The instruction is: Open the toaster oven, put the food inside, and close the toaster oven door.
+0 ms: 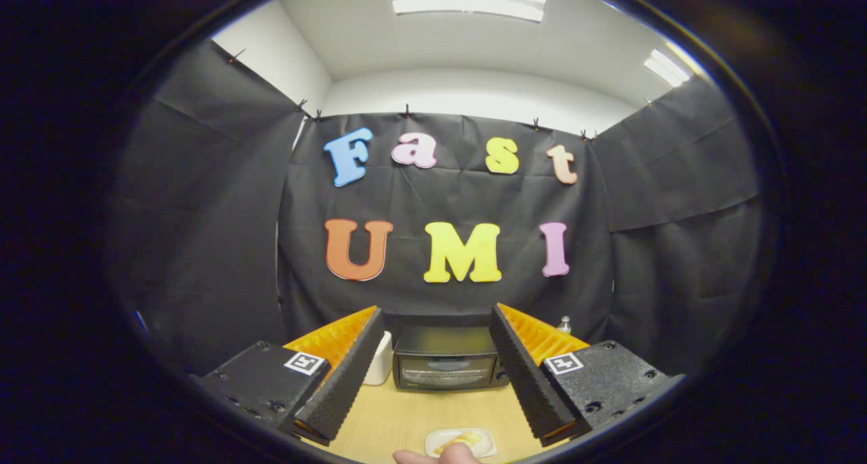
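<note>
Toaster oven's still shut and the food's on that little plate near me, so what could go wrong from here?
1. The toaster oven sits well beyond the open gripper, its door closed; reaching for the food first would leave nowhere to put it.
2. A fingertip rests by the small plate holding the food, so closing there might pinch it.
3. A white container stands close beside the oven and could be knocked on the approach.
</note>
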`<state>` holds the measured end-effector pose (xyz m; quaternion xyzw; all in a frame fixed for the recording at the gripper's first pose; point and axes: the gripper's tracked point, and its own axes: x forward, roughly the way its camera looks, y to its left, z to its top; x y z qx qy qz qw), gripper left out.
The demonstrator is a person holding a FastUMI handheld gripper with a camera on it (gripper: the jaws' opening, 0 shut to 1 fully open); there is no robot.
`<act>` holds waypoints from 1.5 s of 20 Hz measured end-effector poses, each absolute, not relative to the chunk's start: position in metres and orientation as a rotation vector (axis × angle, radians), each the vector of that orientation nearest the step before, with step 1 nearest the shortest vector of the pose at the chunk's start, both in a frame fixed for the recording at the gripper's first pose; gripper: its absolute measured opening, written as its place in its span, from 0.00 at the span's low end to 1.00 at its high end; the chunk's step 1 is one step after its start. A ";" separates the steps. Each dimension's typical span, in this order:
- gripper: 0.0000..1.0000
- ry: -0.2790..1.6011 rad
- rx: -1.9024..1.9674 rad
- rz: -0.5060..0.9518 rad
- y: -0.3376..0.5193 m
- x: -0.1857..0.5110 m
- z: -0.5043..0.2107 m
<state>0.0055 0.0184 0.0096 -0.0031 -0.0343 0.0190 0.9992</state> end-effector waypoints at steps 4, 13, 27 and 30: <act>1.00 -0.060 0.000 0.046 0.016 0.007 0.006; 1.00 0.010 0.048 0.093 -0.007 0.036 -0.024; 1.00 0.071 0.043 0.093 -0.035 0.209 -0.093; 1.00 0.141 0.058 0.105 -0.030 0.253 -0.138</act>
